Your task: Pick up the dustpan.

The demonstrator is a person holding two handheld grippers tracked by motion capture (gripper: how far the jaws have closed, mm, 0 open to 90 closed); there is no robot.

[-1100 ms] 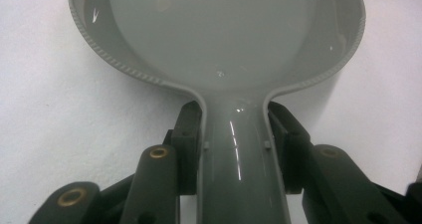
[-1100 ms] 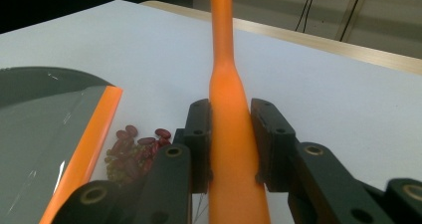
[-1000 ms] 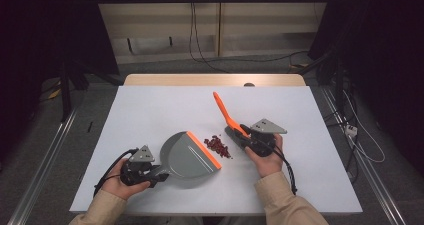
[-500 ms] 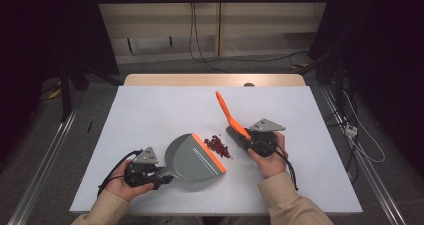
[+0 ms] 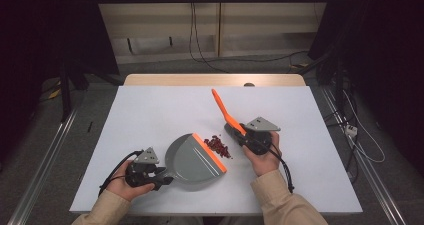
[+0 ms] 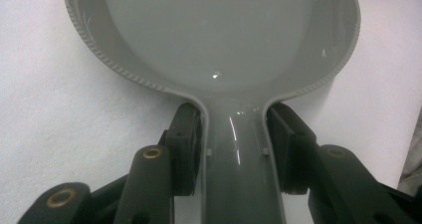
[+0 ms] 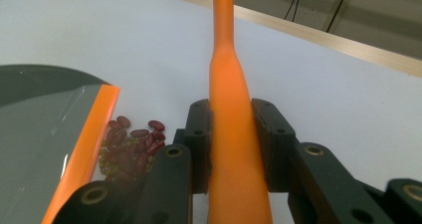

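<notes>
Beside dustpan lip (image 5: pixel 210 152), beans (image 5: pixel 218 145)

High view: bench (image 5: pixel 150 110) brightly, evenly lit from above; room around it dim, corners near black. Shadows under hands soft, short. Left gripper view: glossy dustpan (image 6: pixel 214 45) carries broad pale glare, small highlights; near black jaws soft. Right gripper view: orange handle (image 7: pixel 226 109) slightly blurred close up; beans (image 7: pixel 132 144) reasonably sharp, background dim.
</notes>
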